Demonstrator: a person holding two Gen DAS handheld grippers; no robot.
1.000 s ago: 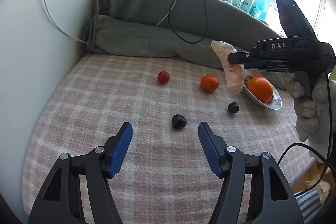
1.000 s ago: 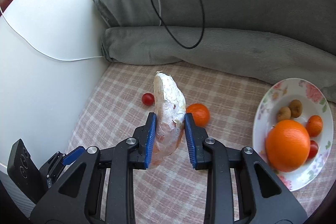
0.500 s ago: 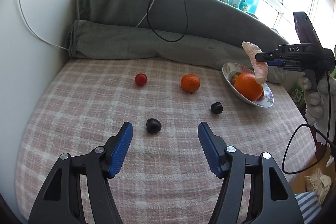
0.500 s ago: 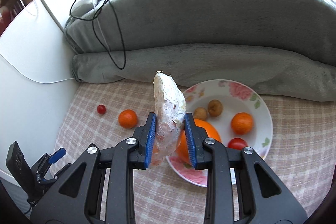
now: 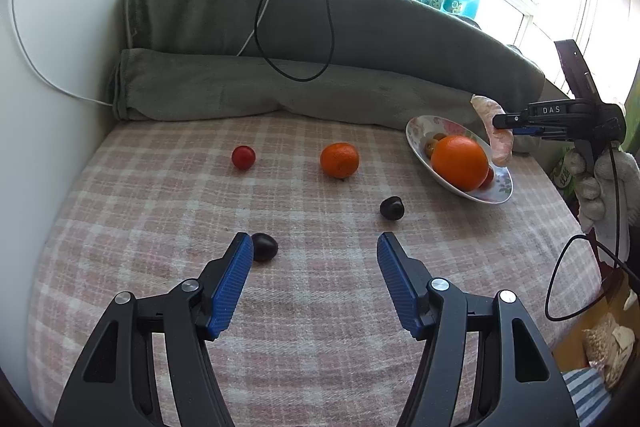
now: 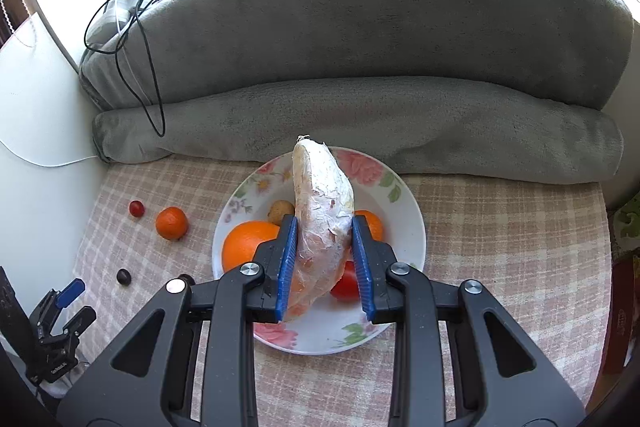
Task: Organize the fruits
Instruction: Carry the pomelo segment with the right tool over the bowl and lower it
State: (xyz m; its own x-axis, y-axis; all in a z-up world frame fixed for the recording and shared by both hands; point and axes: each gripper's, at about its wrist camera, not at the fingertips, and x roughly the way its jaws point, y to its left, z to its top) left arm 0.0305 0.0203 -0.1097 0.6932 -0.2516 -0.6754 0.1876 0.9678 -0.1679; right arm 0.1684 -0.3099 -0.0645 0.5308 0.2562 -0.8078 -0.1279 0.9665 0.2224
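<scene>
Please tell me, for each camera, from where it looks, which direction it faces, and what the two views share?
Left wrist: on the open left hand-held gripper, facing down across the checked cloth; a gloved hand shows.
Right wrist: on the right hand-held gripper, above the plate, clamping the pomelo segment.
Shared: plate, big orange, mandarin, both grippers.

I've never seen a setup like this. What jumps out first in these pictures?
The right claw grips a pale peeled fruit wedge, held above a flowered plate that holds a big orange and smaller fruit. Out on the checked blanket lie a mandarin, a red tomato and two dark fruits, near the open left claw.
</scene>
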